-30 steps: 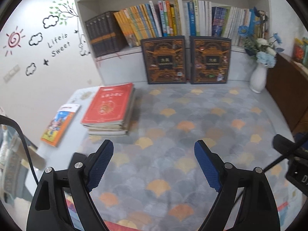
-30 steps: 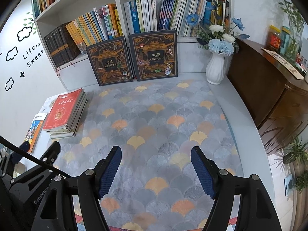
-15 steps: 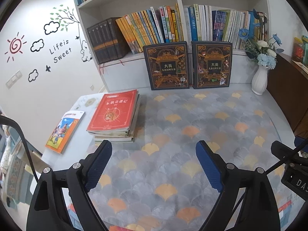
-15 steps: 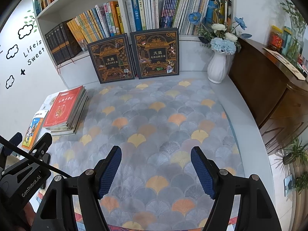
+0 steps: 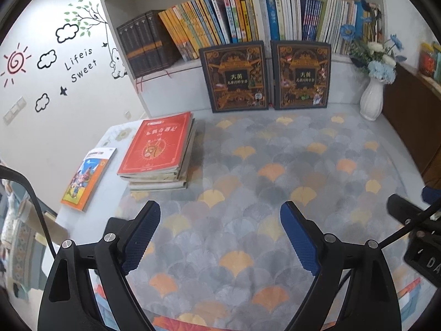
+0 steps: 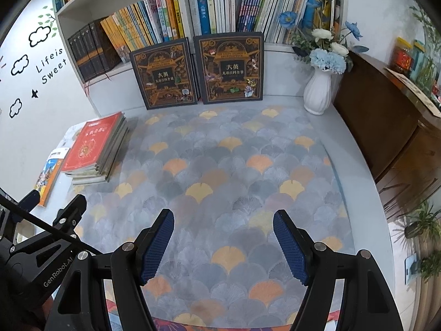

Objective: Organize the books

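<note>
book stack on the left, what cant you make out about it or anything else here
- Stack, both views: only the red top cover shows; lower covers are hidden beneath it, and the count is unclear.
- Shelf books, both views: spine titles too small.
- Top shelf, both views: cut off by the frame edge.
- Bright item at the near table edge, both views: hidden behind the left gripper and right gripper.

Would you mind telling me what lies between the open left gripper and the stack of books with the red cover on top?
Only bare fan-patterned tablecloth separates the left gripper from the red-topped book stack; the left wrist view shows it.
</note>
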Motion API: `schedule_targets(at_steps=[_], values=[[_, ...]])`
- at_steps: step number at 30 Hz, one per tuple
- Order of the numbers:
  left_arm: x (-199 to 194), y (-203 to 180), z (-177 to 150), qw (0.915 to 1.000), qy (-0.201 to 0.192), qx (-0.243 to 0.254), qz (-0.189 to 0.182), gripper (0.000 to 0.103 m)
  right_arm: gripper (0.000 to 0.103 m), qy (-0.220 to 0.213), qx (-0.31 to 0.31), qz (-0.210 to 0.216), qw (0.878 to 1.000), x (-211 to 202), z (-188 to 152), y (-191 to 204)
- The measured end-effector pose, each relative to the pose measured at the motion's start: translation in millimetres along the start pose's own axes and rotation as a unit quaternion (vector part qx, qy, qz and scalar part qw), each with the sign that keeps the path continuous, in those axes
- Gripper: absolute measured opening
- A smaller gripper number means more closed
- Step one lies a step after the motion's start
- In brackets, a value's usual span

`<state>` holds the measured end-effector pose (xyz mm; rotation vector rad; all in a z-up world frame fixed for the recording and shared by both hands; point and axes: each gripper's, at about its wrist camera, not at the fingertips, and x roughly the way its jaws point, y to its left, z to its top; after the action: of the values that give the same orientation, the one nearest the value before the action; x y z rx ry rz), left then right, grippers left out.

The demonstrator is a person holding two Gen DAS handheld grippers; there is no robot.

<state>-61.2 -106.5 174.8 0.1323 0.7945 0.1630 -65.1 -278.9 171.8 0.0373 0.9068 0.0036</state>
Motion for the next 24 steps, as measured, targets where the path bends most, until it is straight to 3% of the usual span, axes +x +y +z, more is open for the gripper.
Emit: schedule_targets(at_steps=[4,9,16,24], values=[[8.2,-3.0,-10.3,0.9997,0.010,0.012,0.017,0.088,0.072,0.013,0.000,-0.001,1.000,8.0,-4.8,-1.6],[23.4,-7.5,-23.7,0.9989,0.045,0.012,0.004,0.088,0.072,0.026,-0.008,-0.015,1.000,17.5,-12.8,-3.5],[25.4,-15.3,-34.5,0.9981,0.058,0.017,-0.012,0.088,0.072,0.038,-0.016,-0.014,0.999,22.1,-19.5,0.2],[32.1,-8.3,-52.9,0.9960,0.087,0.005,-0.016,0.088,0.072,0.064,-0.014,0.014,0.998,30.8,-28.5,5.9]])
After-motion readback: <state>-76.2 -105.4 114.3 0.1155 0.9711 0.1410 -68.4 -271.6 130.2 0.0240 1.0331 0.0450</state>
